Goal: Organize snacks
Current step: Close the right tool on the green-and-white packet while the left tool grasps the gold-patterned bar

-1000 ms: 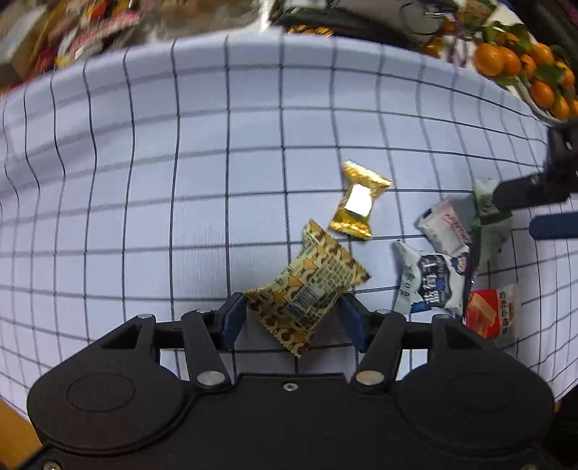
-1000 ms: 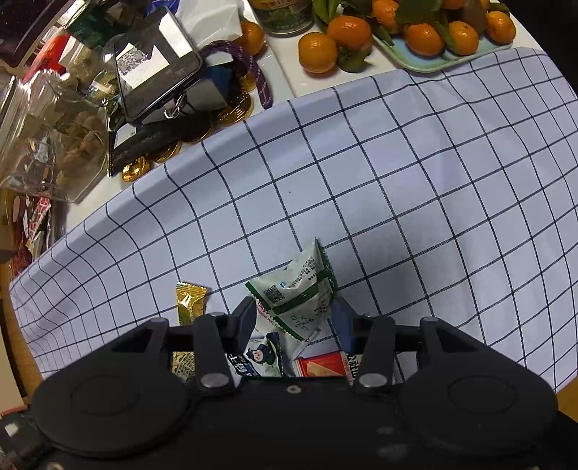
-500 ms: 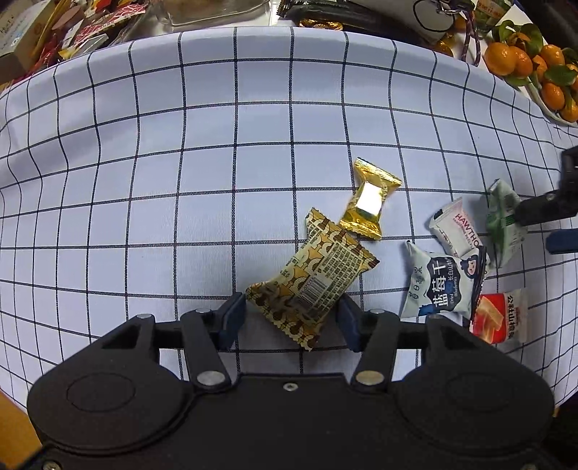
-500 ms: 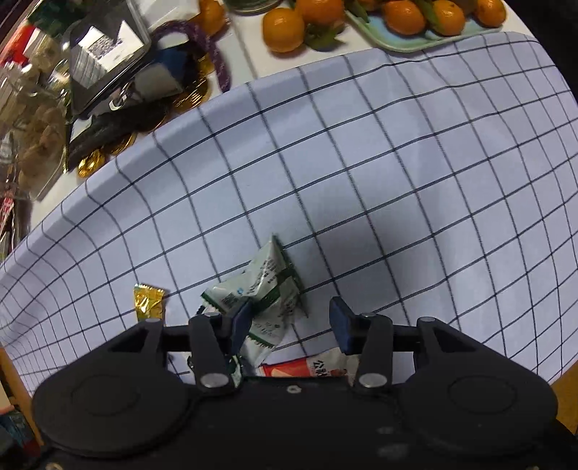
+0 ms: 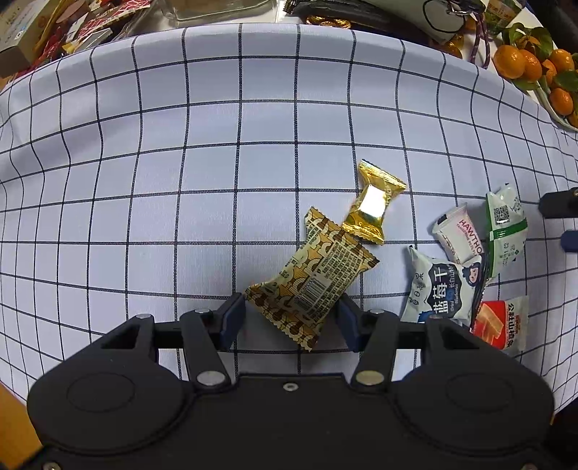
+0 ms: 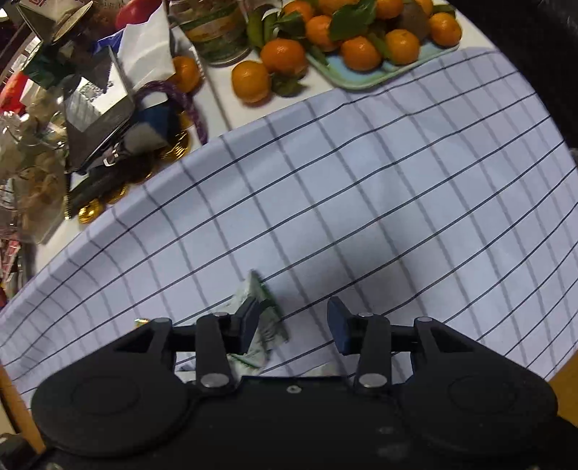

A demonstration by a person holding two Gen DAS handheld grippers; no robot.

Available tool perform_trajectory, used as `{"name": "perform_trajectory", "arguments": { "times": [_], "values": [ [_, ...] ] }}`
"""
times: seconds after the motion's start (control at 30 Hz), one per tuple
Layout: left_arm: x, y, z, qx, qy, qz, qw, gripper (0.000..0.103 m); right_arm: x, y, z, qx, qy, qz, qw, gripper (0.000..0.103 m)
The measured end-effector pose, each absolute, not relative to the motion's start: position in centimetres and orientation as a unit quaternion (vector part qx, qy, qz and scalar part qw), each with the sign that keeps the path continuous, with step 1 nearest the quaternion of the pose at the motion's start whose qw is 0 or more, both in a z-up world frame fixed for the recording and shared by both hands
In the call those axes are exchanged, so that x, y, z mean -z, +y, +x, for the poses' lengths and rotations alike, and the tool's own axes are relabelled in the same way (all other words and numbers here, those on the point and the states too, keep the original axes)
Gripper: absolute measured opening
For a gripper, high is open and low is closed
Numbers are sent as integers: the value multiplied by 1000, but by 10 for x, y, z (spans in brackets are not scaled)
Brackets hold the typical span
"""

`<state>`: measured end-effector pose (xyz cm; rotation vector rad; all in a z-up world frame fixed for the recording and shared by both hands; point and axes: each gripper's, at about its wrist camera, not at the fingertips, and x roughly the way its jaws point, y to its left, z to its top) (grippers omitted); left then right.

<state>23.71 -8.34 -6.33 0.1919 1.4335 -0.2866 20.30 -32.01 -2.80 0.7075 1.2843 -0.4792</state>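
My left gripper (image 5: 290, 320) is open around the near end of a brown patterned snack pack (image 5: 312, 274) that lies on the checked cloth (image 5: 202, 173). A gold candy (image 5: 374, 202) touches its far end. To the right lie a Hawthorn pack (image 5: 458, 236), a green-white pack (image 5: 504, 227), a blueberry pack (image 5: 442, 287) and a red pack (image 5: 500, 325). My right gripper (image 6: 294, 325) is open and empty; the green-white pack (image 6: 262, 321) lies by its left finger (image 6: 249, 320). Its fingertips show at the right edge of the left wrist view (image 5: 561, 206).
Tangerines on a light tray (image 6: 361, 77) stand beyond the cloth's far edge. A jar (image 6: 213, 32), a phone (image 6: 95, 126), gold coins (image 6: 173, 148) and clutter line the far left. Boxes and wrappers (image 5: 54, 32) sit past the cloth in the left wrist view.
My right gripper let go of the green-white pack, opened and drew back to the right. My left gripper opened slightly, and the brown pack came to rest on the cloth.
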Motion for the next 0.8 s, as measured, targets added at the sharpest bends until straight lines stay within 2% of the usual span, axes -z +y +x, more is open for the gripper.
{"name": "perform_trajectory", "arguments": {
  "times": [0.23, 0.53, 0.6, 0.7, 0.8],
  "values": [
    [65, -79, 240, 134, 652, 80, 742, 59, 58, -311, 209, 188, 612, 411, 649, 44],
    [64, -75, 237, 131, 650, 76, 745, 59, 75, -282, 227, 193, 627, 371, 657, 52],
    [63, -74, 237, 131, 651, 73, 745, 59, 74, -277, 228, 199, 624, 361, 664, 48],
    [63, -70, 238, 127, 652, 67, 745, 57, 71, -273, 227, 214, 615, 344, 676, 34],
    [61, -65, 240, 120, 646, 68, 751, 55, 62, -270, 227, 233, 598, 309, 701, 32]
  ]
}}
